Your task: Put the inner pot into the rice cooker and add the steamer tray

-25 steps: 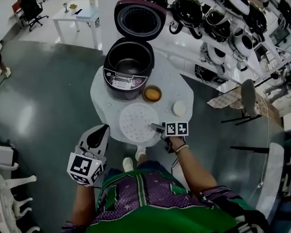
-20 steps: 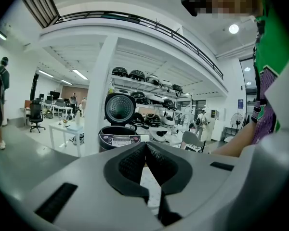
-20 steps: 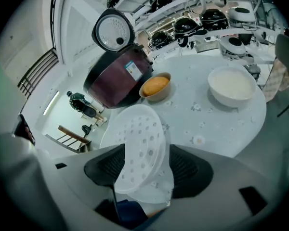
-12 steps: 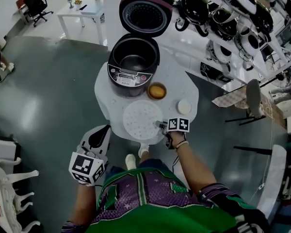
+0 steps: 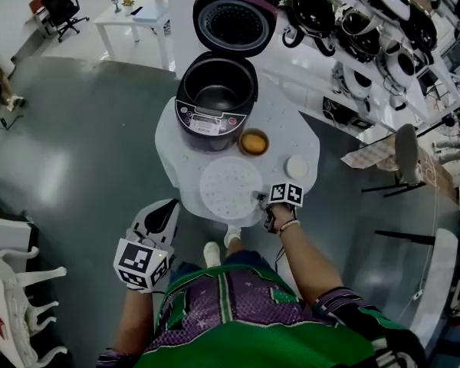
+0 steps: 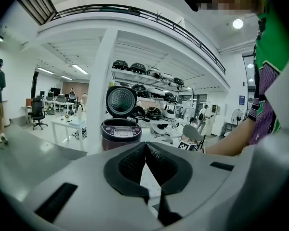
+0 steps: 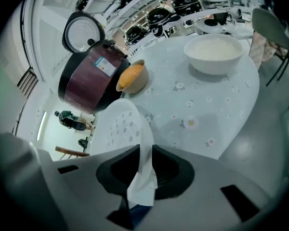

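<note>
The dark red rice cooker (image 5: 217,102) stands at the table's far side with its lid (image 5: 234,21) up and the dark inner pot (image 5: 216,90) inside. The white perforated steamer tray (image 5: 230,188) lies flat near the front edge. My right gripper (image 5: 264,201) is at the tray's right rim. Its jaws have just been closing, and in the right gripper view (image 7: 143,150) the pads pinch the steamer tray's thin rim (image 7: 130,129). My left gripper (image 5: 162,207) hangs shut and empty below the table's left front; in its own view (image 6: 145,148) the rice cooker (image 6: 120,131) is ahead.
A small bowl with orange contents (image 5: 254,142) sits right of the cooker, and a white bowl (image 5: 297,166) further right. The round table (image 5: 291,121) has a floral cloth. Shelves of other cookers (image 5: 353,21) stand behind. Chairs (image 5: 402,156) are at the right.
The right gripper has sunk at the tray's right rim and its jaws have closed on it. The left gripper has dropped slightly, still shut.
</note>
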Motion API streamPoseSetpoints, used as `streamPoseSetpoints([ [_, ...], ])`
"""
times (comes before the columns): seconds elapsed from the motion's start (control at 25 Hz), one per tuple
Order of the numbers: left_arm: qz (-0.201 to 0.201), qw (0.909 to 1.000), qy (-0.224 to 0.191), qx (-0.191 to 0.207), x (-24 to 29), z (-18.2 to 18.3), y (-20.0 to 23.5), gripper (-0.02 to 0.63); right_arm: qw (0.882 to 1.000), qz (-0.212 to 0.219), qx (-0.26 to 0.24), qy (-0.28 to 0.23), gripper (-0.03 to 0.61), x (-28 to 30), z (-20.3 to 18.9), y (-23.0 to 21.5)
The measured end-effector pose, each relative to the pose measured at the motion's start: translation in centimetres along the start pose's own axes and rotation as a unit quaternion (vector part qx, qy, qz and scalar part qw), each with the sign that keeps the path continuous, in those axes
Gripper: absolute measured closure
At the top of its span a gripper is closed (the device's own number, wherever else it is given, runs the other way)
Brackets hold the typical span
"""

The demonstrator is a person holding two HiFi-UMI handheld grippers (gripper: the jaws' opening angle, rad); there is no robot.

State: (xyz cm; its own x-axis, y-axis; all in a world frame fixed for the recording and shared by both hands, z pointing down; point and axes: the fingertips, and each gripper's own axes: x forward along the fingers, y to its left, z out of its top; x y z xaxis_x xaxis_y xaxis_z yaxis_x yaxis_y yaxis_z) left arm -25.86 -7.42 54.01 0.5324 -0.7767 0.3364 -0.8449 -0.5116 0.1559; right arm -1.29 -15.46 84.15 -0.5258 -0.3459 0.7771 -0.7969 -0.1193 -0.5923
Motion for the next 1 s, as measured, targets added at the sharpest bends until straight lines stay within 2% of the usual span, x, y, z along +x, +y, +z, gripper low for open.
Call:
streamPoseSetpoints([
  [0.16, -0.001, 0.9999, 0.012, -0.003, 1.0, -0.8, -0.1, 0.591, 1.0, 0.004, 0.028, -0.004, 0.506, 0.0, 0.4, -1.0],
  [0.52, -0.013, 0.9999, 0.01, 0.001, 1.3, -0.6, -0.9, 0.591, 0.999, -0.043, -0.022, -0.012, 0.543, -1.7, 0.8, -2.2],
  [0.76, -0.023, 0.9997, 0.009, -0.003, 1.7, -0.7, -0.9, 0.591, 0.999, -0.024, -0.004, -0.039, 0.563, -4.5, 1.6, -1.5],
  [1.0, -0.032, 0.9995, 0.001, -0.005, 2.2, 0.0, -1.4, 0.591, 0.997, 0.0, -0.012, -0.08, 0.565, -9.1, 3.8, 0.2],
])
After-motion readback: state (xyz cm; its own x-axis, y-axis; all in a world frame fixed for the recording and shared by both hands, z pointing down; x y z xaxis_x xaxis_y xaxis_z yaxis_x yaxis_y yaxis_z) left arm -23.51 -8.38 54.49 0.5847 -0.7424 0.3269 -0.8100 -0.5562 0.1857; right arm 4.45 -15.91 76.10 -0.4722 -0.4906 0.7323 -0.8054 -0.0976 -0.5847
